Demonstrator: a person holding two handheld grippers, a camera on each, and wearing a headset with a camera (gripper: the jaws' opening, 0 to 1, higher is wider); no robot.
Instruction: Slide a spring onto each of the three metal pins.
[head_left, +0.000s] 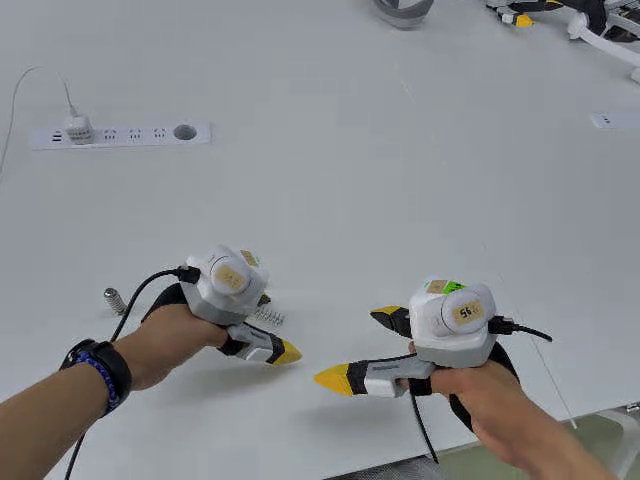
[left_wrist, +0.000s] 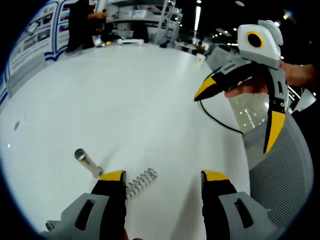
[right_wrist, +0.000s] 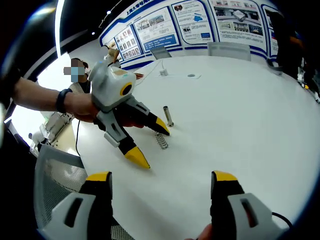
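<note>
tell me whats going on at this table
A person holds a hand-held gripper in each hand over a white workbench. The left hand-held gripper, jaws open, is close to a loose spring lying on the bench, with a metal pin a little apart. The right hand-held gripper is open and empty. The spring is not on the pin yet.

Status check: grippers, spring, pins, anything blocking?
Left hand-held gripper open, empty. Right hand-held gripper open, empty. Spring loose on table at left jaw tips, bare pin beside it. Nothing in the way.
</note>
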